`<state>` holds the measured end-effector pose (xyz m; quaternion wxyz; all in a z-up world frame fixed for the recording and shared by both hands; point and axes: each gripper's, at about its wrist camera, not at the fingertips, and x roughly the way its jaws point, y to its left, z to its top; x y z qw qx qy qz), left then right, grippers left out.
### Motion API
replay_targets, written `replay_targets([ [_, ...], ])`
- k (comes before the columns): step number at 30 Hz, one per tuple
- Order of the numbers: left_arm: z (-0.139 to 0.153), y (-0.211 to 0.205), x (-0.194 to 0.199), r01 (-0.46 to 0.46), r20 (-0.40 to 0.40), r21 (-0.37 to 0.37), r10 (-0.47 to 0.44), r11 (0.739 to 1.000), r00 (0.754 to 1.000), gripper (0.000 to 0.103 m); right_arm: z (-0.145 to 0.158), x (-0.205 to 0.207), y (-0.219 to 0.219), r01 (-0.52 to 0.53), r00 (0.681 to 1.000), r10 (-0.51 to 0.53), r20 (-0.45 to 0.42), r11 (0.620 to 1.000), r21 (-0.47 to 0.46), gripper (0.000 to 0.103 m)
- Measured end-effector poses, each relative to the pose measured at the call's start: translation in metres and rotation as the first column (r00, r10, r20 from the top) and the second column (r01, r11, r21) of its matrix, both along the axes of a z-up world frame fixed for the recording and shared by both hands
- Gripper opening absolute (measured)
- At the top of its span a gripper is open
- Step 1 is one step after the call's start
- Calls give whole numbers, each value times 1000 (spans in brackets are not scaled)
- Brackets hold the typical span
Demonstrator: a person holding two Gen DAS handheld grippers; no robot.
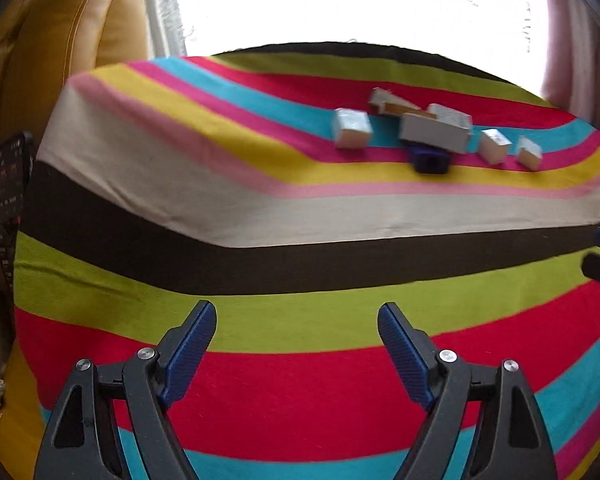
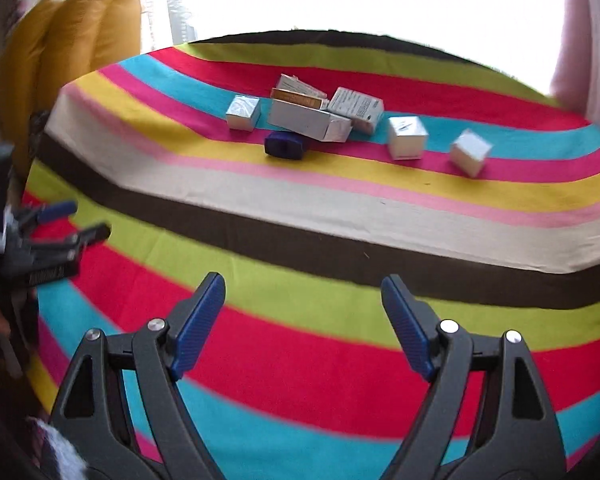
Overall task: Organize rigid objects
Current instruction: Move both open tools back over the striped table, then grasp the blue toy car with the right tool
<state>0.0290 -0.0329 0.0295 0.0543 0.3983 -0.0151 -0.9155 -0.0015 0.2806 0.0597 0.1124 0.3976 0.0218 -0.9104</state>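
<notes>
- task looks barely begun: boxes point(image 2: 312, 120) lie in a loose heap w/ a dark blue item point(image 2: 285, 145), upper centre of frame, 3 small ones apart.
- left gripper point(image 1: 296, 354) & right gripper point(image 2: 303, 328) both spread wide, carrying nothing, lower frame.
- striped cloth point(image 2: 300, 232) on surface; yellow cushion point(image 2: 80, 28) upper left, bright window behind.

A cluster of boxes sits toward the far edge of the cloth-covered surface point(image 2: 340, 216): a long box point(image 2: 308, 122) lies across the middle, two more boxes point(image 2: 300, 90) piled behind it and a printed box point(image 2: 356, 110) leaning at its right end. A small cube box point(image 2: 243, 113) stands just left of the pile, two more cube boxes point(image 2: 406, 137) apart to the right, the rightmost point(image 2: 470, 152) tilted. A small case point(image 2: 284, 145) lies just in front, partly under the long box.
</notes>
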Motion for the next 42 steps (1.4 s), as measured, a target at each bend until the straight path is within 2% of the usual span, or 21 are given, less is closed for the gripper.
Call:
replay_targets([
  [6, -15, -15, -11, -15, 60, 84, 10, 996, 998, 84, -20, -72, -27, 86, 993, -80, 82, 994, -66, 83],
  [11, -22, -13, -15, -20, 99, 85, 12, 996, 995, 91, -25, -110, -46, 135, 985, -123, 118, 986, -102, 83],
  [13, -24, -11, -18, -8, 111, 92, -2, 996, 994, 102, -27, -126, -53, 152, 982, -140, 123, 984, -93, 83],
  [16, -26, -9, -21, 9, 123, 96, -21, 995, 992, 103, -31, -153, -65, 184, 975, -172, 138, 980, -79, 83],
  [21, -26, -8, -23, 10, 123, 96, -22, 995, 992, 103, -37, -195, -75, 271, 953, -250, 172, 956, -111, 84],
  [23, -26, -8, -23, 11, 123, 96, -22, 995, 992, 103, -38, -206, -80, 293, 946, -277, 168, 953, -81, 85],
  [25, -27, -7, -23, 10, 123, 96, -22, 995, 992, 103, -39, -213, -88, 268, 950, -262, 168, 963, -17, 86],
  [27, -27, -8, -23, 10, 123, 96, -22, 995, 992, 103, -38, -207, -98, 198, 969, -210, 131, 976, 95, 54],
  [28, -26, -8, -24, 11, 123, 96, -23, 995, 992, 103, -37, -200, -100, 161, 976, -174, 128, 981, 103, 54],
  [32, -27, -8, -24, 12, 123, 96, -24, 995, 992, 103, -30, -140, -77, 59, 991, -59, 117, 998, 3, 54],
  [34, -27, -9, -25, 14, 123, 96, -25, 995, 992, 103, -27, -110, -61, 34, 995, -35, 97, 999, 5, 54],
  [37, -27, -10, -26, 17, 123, 96, -29, 995, 992, 103, -28, -73, -32, 37, 995, -37, 93, 999, 6, 54],
  [40, -26, -12, -27, 20, 124, 97, -32, 995, 992, 103, -29, -51, -9, 59, 995, -65, 70, 995, 85, 54],
  [42, -27, -11, -28, 18, 124, 96, -30, 995, 992, 103, -32, -45, 9, 83, 994, -90, 62, 992, 95, 54],
])
